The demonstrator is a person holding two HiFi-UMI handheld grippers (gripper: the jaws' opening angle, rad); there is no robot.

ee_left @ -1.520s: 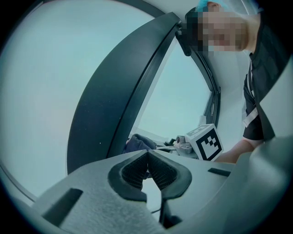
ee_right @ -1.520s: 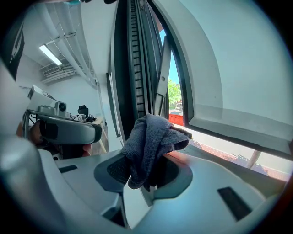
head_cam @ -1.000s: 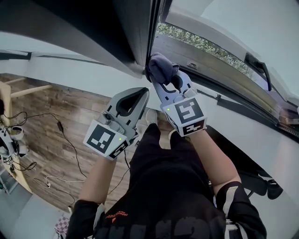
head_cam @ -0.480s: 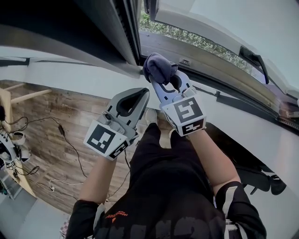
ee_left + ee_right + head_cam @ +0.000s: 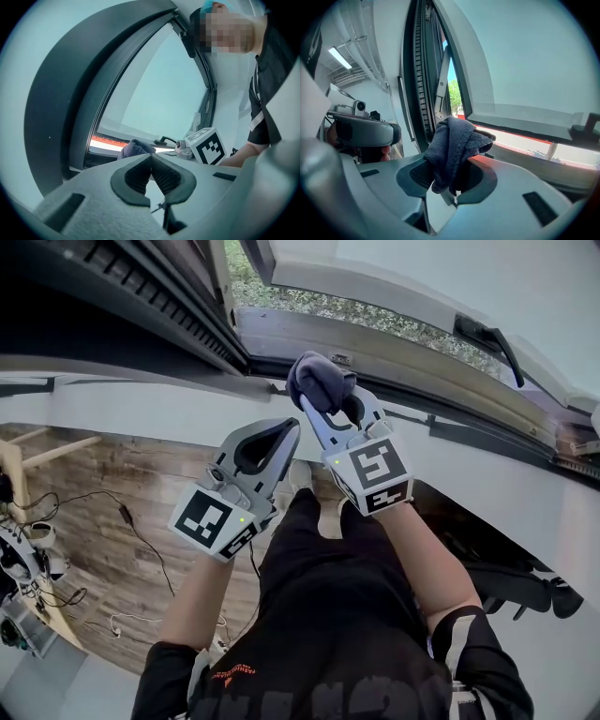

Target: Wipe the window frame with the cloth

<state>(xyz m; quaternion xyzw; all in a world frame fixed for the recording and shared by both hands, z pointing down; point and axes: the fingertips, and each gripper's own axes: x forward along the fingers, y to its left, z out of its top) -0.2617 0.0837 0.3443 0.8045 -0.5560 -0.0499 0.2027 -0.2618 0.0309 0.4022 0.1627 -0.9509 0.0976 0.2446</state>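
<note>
right gripper (image 5: 330, 407): my jaws pinch the dark cloth (image 5: 319, 381), which sticks out past the tips as a bunched wad
cloth position: just ahead of my right tips, at the lower rail of the window frame (image 5: 394, 351); can't tell if it touches
left gripper (image 5: 287, 426): my jaws are pressed together at the tips, nothing between them
left vs right: left sits just beside the right one, on its left, tips short of the frame

Dark bunched cloth (image 5: 320, 382), at grey window frame (image 5: 394, 354)
</note>
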